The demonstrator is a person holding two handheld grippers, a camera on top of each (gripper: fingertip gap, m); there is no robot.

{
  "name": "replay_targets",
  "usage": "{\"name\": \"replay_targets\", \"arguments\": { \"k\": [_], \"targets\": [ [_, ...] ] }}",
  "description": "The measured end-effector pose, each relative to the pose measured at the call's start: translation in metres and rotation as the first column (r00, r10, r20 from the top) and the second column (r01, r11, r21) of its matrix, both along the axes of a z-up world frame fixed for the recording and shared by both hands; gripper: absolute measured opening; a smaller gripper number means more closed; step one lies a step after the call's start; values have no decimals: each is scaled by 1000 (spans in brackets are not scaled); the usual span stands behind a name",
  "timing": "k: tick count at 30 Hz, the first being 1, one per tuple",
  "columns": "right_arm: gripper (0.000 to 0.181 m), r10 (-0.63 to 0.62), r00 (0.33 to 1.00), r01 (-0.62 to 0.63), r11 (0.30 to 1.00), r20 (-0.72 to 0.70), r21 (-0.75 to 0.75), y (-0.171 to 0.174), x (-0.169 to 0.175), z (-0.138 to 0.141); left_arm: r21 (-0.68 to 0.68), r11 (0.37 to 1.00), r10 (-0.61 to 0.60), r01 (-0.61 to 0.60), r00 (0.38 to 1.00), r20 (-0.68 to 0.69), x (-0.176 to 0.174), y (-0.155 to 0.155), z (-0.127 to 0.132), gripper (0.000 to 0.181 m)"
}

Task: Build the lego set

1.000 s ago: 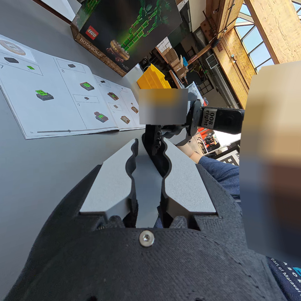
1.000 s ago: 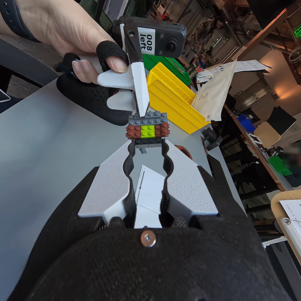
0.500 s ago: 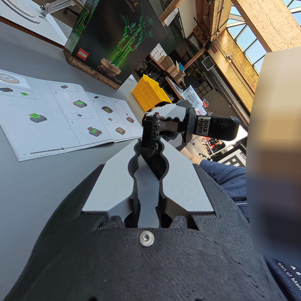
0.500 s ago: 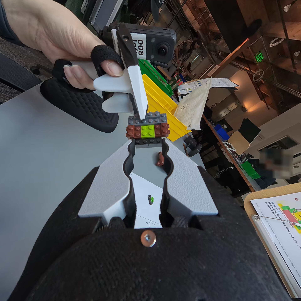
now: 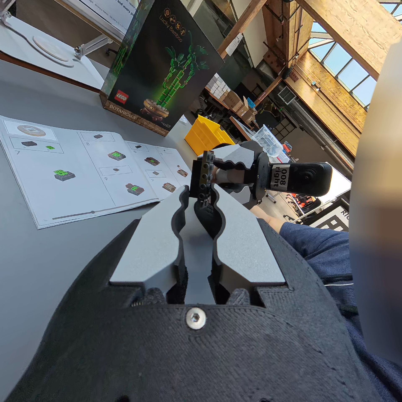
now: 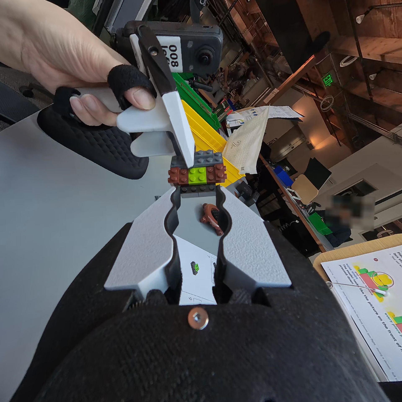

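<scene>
Overhead, the right tongs (image 6: 198, 191) were clenched on the dark base of the brick assembly (image 6: 196, 174), held above the grey surface (image 6: 65, 217). The left tongs (image 5: 199, 193) were closed on the assembly's grey top plate. The instruction booklet (image 5: 82, 171) lay below the assembly.

The right claw (image 6: 198, 191) points toward 12 o'clock in its own view, fingers nearly together, pinching a small brick stack at the tips. The left claw (image 6: 187, 161) comes down from 11 o'clock, tips pressed on that stack, a bare hand (image 6: 65, 65) squeezing its handle.
</scene>
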State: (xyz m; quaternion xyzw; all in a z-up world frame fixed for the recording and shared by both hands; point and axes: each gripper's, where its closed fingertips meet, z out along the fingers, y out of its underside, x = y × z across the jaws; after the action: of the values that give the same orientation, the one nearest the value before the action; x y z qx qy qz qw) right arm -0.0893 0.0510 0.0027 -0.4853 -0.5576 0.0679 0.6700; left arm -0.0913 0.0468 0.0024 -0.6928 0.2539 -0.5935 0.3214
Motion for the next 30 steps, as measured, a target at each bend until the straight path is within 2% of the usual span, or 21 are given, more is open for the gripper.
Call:
{"name": "replay_targets", "arguments": {
  "k": [10,16,22,30],
  "targets": [
    [32,-5,999,6,1000,-44,10,0,3,8,98,994,45,-41,998,-46,5,0,7,14],
    [32,-44,998,45,999,-42,16,4,4,8,94,991,105,-99,992,-67,6,6,6,16],
    [31,-69,995,71,997,-77,26,5,6,13,97,990,106,-101,993,-57,8,7,11,15],
    [31,-98,990,106,990,-97,90,5,9,21,230,967,126,-105,989,-78,11,6,18,15]
  ]
}}
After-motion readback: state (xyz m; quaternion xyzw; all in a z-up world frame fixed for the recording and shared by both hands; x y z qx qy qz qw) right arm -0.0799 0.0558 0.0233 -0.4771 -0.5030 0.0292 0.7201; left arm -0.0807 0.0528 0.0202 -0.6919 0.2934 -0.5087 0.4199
